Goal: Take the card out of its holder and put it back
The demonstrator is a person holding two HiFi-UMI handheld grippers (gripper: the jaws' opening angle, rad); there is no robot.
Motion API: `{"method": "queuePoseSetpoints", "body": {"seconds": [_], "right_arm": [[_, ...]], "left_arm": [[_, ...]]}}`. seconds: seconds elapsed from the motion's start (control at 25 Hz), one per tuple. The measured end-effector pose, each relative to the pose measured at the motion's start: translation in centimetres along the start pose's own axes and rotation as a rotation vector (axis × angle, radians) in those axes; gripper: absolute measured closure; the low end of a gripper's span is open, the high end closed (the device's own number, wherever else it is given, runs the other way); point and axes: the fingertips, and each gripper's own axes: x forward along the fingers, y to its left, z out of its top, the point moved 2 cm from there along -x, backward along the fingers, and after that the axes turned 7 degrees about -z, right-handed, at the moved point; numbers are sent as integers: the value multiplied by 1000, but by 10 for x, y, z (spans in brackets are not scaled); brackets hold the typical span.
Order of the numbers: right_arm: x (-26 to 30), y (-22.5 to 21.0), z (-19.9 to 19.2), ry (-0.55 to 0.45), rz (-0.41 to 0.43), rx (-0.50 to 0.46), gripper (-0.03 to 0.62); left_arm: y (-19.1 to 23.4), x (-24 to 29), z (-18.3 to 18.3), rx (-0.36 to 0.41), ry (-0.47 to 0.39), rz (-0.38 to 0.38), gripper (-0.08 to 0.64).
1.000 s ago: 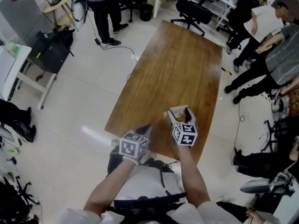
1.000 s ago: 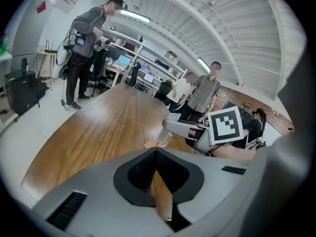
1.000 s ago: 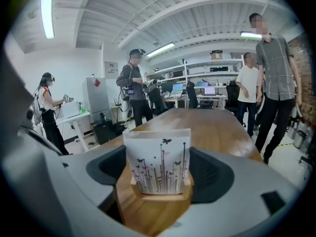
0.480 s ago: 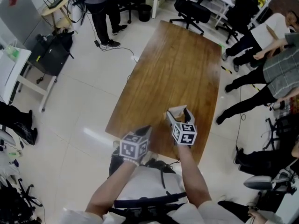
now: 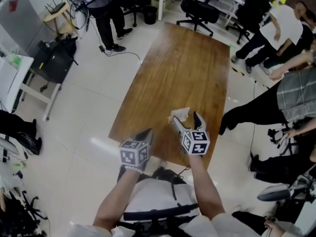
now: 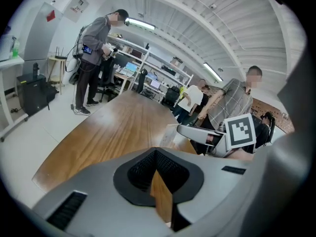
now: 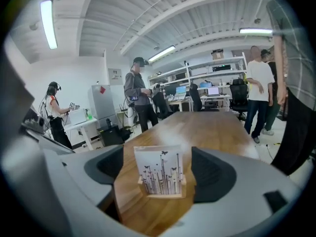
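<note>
Long wooden table (image 5: pixel 182 68) stood on pale tiled floor (image 5: pixel 84 102), office chairs (image 5: pixel 197 9) ranged beyond, butterfly-printed card (image 7: pixel 159 173) seated in its holder (image 7: pixel 163 195) at the near end, flanked untouched by right gripper (image 5: pixel 186 120), jaws just opened wider, left gripper (image 6: pixel 157 174) closed empty.

On my feeds I count one card (image 7: pixel 158 169); one wooden holder (image 7: pixel 160 192); one long wooden table (image 5: pixel 182 73); two grippers, the left gripper (image 5: pixel 144 134) and the right gripper (image 5: pixel 185 117); one marker cube (image 5: pixel 134 154) on each, two altogether.

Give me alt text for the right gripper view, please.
A card printed with butterflies stands in its wooden holder on a long table, between the jaws of the right hand-held gripper, which have just been opening, clear of it.
</note>
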Motion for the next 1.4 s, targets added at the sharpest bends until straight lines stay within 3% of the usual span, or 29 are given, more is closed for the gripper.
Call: {"method": "queuePoseSetpoints", "body": {"seconds": [0.16,0.32,0.4,0.56,0.96,1.4], "right_arm": [[-38,-1,10,-30,58,28,155],[-77,-5,13,-49,89,99,304],[-96,-7,9,-54,74,138,426],[-127,-7,0,-56,24,214,582],[-194,42,-40,-21,-77,289,597],[-235,66,-63,-19,-136,296,597]], "left_arm": [[-14,-12,8,26,-40,39,566],[-31,-18,11,52,-45,29,566],[-38,-19,9,64,-38,11,566],[-53,-23,6,98,-17,-44,566],[-76,-63,-24,190,11,-154,566],[-90,-91,-51,216,27,-208,566]]}}
